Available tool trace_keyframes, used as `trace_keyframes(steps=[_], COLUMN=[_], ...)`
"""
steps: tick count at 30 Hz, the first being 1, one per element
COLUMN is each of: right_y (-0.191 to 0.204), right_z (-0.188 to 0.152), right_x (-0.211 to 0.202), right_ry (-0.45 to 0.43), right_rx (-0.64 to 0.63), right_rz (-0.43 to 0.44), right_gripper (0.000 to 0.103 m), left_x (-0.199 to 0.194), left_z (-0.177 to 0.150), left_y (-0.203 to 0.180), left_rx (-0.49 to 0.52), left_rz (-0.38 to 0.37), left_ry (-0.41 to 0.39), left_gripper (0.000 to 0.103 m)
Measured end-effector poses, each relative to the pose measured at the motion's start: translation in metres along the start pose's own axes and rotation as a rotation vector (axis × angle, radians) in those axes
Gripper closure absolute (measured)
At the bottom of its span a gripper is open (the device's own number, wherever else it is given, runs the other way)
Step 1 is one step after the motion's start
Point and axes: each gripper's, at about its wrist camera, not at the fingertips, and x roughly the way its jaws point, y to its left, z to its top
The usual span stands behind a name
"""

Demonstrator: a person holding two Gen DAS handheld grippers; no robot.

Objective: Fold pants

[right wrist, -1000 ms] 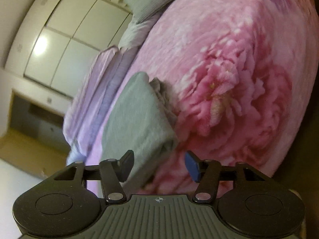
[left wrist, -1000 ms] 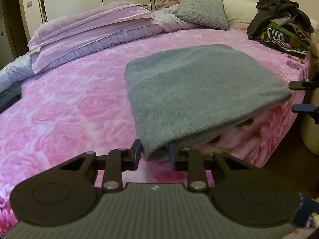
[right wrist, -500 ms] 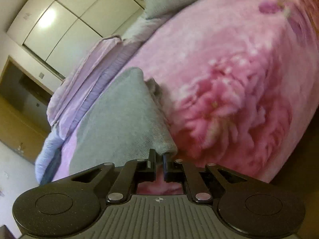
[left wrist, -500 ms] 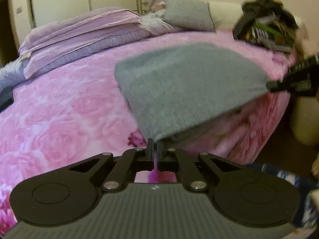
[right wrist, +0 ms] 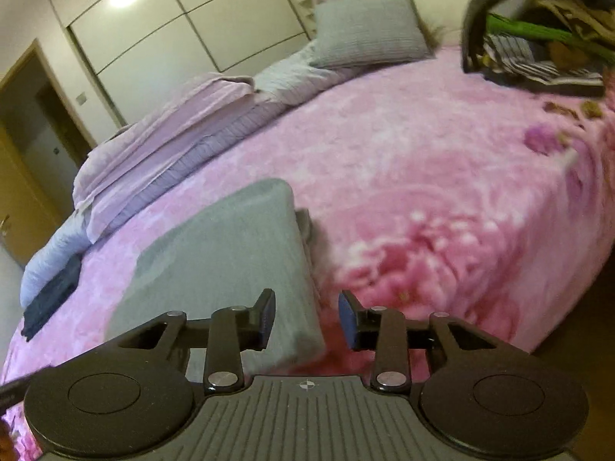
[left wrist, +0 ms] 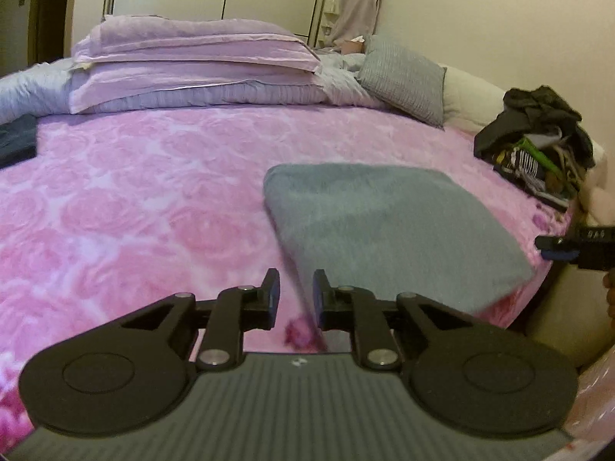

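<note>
The gray pants [left wrist: 388,226] lie folded on the bed [left wrist: 153,199], soft and limp (best pinched at corners); the left hand-held gripper [left wrist: 295,294] and right hand-held gripper [right wrist: 306,317] have just been opening and hold nothing.

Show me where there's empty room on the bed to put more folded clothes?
The big bare patch of pink blanket lies between the folded grey pants and the purple pillows. Another runs from the pants to the grey pillow. It is crowded by the messy clothes pile at the bed's corner.

No legible text or labels.
</note>
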Motion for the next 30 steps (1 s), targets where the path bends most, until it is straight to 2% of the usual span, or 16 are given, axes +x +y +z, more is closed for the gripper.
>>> trace_keyframes(steps=[4, 6, 11, 13, 16, 19, 22, 24, 26, 27, 28, 30], right_y=[-0.007, -0.006, 0.012, 0.022, 0.03, 0.03, 0.032, 0.031, 0.02, 0.011, 0.001, -0.021], right_z=[0.01, 0.013, 0.019, 0.018, 0.014, 0.009, 0.014, 0.018, 0.022, 0.025, 0.028, 0.032], right_x=[0.015, 0.019, 0.036, 0.046, 0.065, 0.094, 0.104, 0.102, 0.093, 0.088, 0.083, 0.076], right_ry=[0.015, 0.001, -0.034, -0.041, -0.017, 0.063, 0.082, 0.096, 0.103, 0.111, 0.116, 0.116], right_rx=[0.018, 0.001, -0.129, -0.207, -0.282, -0.316, -0.314, -0.326, -0.277, -0.227, -0.168, -0.054], right_rz=[0.005, 0.014, 0.007, -0.008, -0.047, -0.116, -0.132, -0.115, -0.073, -0.057, -0.035, 0.029], right_gripper=[0.068, 0.068, 0.07, 0.079, 0.086, 0.087, 0.087, 0.085, 0.078, 0.064, 0.046, 0.038], left_x=[0.025, 0.036, 0.06, 0.07, 0.091, 0.109, 0.114, 0.114, 0.109, 0.106, 0.103, 0.098], left_z=[0.012, 0.017, 0.025, 0.027, 0.029, 0.024, 0.025, 0.027, 0.031, 0.033, 0.034, 0.037], left_y=[0.003, 0.001, -0.018, -0.026, -0.03, -0.036, -0.044, -0.043, -0.037, -0.032, -0.028, -0.017], left_rx=[-0.114, -0.128, -0.066, -0.033, -0.004, 0.047, 0.107, 0.108, 0.079, 0.058, 0.04, -0.001], left_rz=[-0.032, -0.047, -0.073, -0.063, -0.021, 0.023, 0.054, 0.05, 0.036, 0.025, 0.019, 0.002], left_ry=[0.056, 0.07, 0.066, 0.07, 0.094, 0.107, 0.107, 0.116, 0.127, 0.13, 0.133, 0.145], left_gripper=[0.089, 0.089, 0.089, 0.089, 0.09, 0.092, 0.092, 0.092, 0.091, 0.087, 0.083, 0.076])
